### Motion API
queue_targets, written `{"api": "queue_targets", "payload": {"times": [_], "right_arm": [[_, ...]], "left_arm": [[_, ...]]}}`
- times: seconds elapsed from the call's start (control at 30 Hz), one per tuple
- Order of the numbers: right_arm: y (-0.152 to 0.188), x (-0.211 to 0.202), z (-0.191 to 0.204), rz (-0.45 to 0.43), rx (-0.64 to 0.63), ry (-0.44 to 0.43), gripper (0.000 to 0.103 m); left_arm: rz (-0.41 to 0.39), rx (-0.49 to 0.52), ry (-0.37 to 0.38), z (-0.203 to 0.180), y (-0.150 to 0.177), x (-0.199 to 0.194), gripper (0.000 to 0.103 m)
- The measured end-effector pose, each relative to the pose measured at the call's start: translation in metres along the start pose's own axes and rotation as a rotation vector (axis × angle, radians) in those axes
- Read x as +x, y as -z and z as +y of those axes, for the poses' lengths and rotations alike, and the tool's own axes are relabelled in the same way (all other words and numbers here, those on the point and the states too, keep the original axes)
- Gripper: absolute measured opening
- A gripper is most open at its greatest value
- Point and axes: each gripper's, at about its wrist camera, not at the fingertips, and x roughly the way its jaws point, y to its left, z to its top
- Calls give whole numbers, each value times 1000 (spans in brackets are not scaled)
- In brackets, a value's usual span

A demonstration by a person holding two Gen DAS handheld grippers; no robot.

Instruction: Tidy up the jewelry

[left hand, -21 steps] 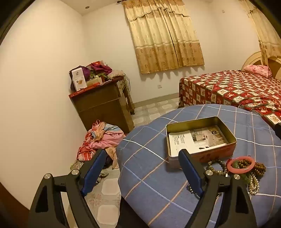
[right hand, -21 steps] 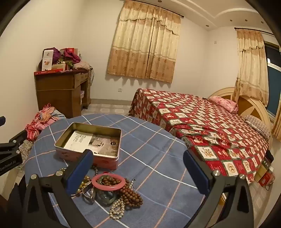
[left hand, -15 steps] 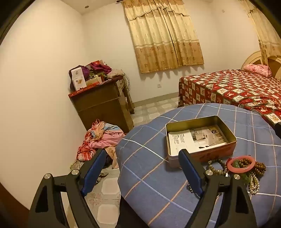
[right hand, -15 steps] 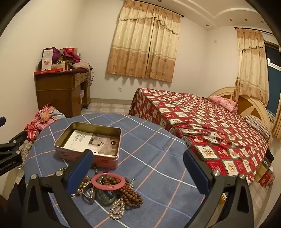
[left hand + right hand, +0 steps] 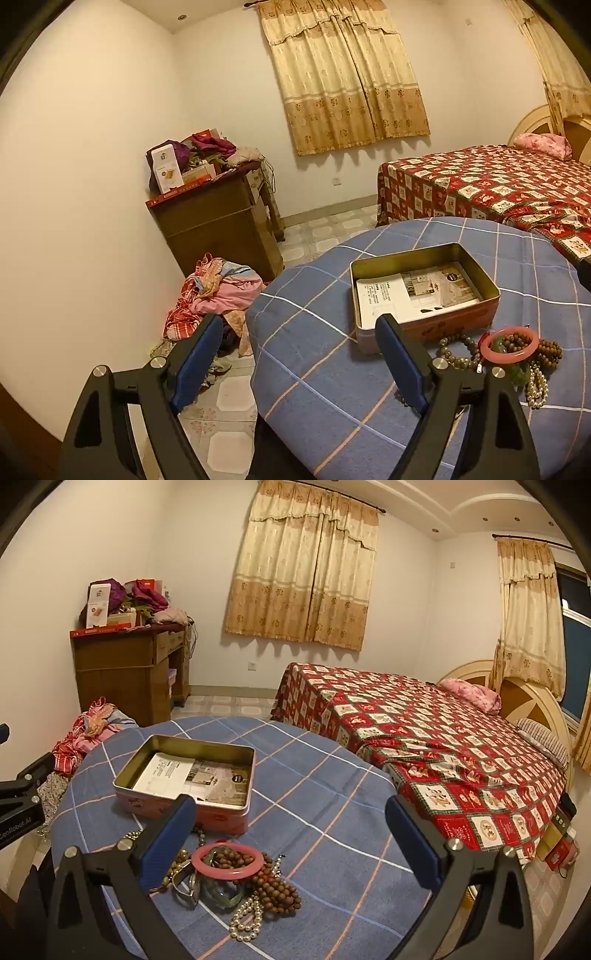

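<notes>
White lettering on the left tongs (image 5: pixel 22 805), partly cut off, seems to read "GenRobot.AI".

Setting: a home bedroom. Evidence: bed (image 5: pixel 424 738) with red patterned cover and pink pillow (image 5: pixel 469 694); curtains (image 5: pixel 306 579) over the window; wooden dresser (image 5: pixel 125 675) piled with clothes and boxes; heap of clothes (image 5: pixel 214 295) on the tiled floor (image 5: pixel 325 229).

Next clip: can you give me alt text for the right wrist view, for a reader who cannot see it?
The open right gripper hovers empty above a pile of jewelry, a pink bangle on top of bead strings, on a blue checked table. Just behind the pile sits an open tin lined with printed paper; a red patterned bed stands beyond.
</notes>
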Motion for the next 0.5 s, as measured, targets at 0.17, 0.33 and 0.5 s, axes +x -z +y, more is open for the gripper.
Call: {"api": "queue_targets", "payload": {"times": [0.17, 0.33, 0.5], "right_arm": [[-2, -2, 1, 0, 0, 1, 103], [3, 2, -1, -1, 0, 5, 103], [4, 3, -1, 0, -1, 5, 103]], "left_arm": [[-2, 4, -2, 1, -1, -1, 85], [-2, 5, -3, 1, 1, 2, 85], [-6, 7, -3, 5, 1, 4, 85]]}}
